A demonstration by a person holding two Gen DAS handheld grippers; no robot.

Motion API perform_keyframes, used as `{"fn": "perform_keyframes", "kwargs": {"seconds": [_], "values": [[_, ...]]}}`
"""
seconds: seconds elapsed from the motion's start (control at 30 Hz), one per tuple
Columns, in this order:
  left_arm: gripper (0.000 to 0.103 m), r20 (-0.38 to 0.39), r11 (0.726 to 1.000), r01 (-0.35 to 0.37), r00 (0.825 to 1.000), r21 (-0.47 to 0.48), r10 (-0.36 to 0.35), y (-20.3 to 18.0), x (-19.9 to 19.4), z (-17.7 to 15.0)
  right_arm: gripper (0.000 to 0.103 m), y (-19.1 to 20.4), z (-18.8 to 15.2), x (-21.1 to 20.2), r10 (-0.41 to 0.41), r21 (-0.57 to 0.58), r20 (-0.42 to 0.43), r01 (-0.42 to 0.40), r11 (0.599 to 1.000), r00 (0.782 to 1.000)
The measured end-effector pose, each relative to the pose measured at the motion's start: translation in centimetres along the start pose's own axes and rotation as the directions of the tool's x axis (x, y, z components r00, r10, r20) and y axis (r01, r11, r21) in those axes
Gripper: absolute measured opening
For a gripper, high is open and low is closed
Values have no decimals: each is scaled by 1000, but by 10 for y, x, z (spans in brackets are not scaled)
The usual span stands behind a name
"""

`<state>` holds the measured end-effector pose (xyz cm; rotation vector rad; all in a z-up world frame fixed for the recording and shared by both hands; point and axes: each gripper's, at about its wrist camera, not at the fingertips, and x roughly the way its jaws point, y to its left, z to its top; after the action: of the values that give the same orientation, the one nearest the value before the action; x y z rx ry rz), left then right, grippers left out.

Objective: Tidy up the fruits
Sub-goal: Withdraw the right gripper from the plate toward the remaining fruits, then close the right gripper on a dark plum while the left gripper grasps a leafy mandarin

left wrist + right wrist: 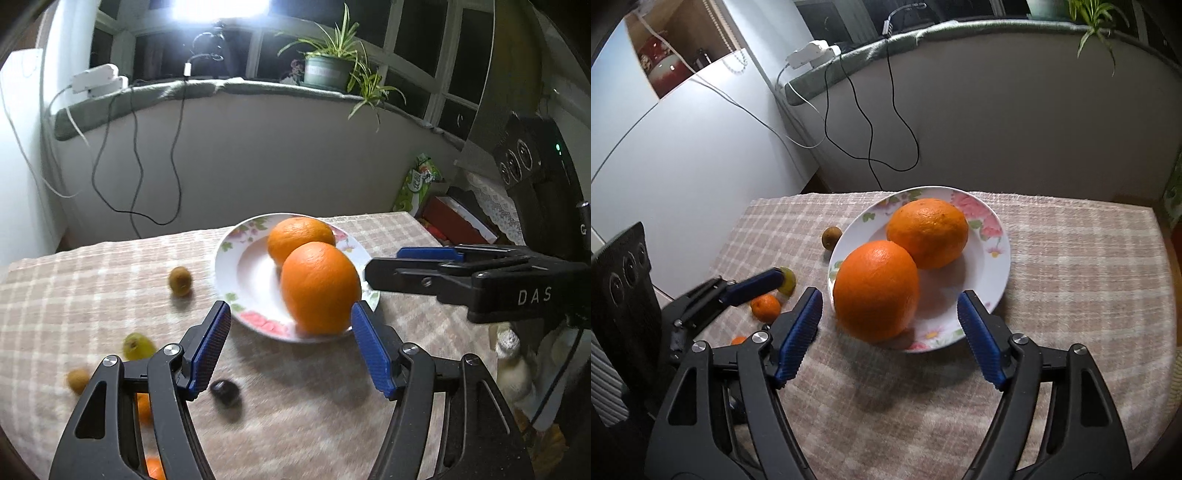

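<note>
Both tongs are gaping empty: the left tongs [291,343] are sitting nearer the small fruits [180,280] lying leftward on the surface, off the plate [236,273].

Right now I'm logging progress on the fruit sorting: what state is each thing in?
Left tongs: open, empty.
Right tongs: open, empty.
Plate: upright, holds two oranges.
Near orange: on plate, at its rim.
Far orange: on plate.
Small fruits: loose on tablecloth.
</note>
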<state>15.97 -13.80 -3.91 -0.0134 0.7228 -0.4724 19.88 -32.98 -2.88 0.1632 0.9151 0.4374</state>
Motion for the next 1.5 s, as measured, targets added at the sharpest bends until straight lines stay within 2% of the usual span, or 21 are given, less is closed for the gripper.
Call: {"fn": "perform_keyframes", "kwargs": {"seconds": [0.27, 0.37, 0.4, 0.67, 0.77, 0.83, 0.9, 0.93, 1.1, 1.5], "values": [[68, 25, 999, -36, 999, -20, 36, 22, -43, -28, 78, 24, -23, -29, -18, -75, 130, 28, 997, 991], [68, 27, 999, -40, 999, -34, 41, 32, -57, -40, 93, 33, -29, -36, -1, -91, 166, 17, 996, 986], [68, 28, 998, -50, 998, -38, 51, 36, -64, -47, 95, 36, -31, -38, 2, -96, 174, 15, 995, 985], [67, -16, 988, -93, 996, -120, 92, 64, -89, -99, 97, 62, -46, -28, 69, -138, 123, -52, 989, 990], [62, -43, 986, -97, 995, -137, 92, 69, -88, -112, 97, 76, -52, -16, 88, -171, 92, -71, 983, 992], [60, -51, 983, -94, 995, -157, 87, 75, -86, -116, 92, 83, -56, -6, 94, -192, 67, -79, 978, 993], [57, -54, 979, -92, 995, -179, 84, 80, -83, -117, 80, 92, -60, 5, 98, -210, 34, -89, 974, 995], [56, -53, 978, -90, 995, -187, 81, 81, -81, -117, 78, 95, -61, 12, 96, -217, 16, -91, 972, 995], [55, -59, 975, -78, 996, -209, 67, 87, -72, -118, 65, 104, -66, 41, 32, -241, -23, -36, 970, 999], [55, -93, 980, -68, 994, -186, 52, 91, -46, -109, 46, 110, -59, 91, -71, -271, -82, 47, 961, 994]]}}
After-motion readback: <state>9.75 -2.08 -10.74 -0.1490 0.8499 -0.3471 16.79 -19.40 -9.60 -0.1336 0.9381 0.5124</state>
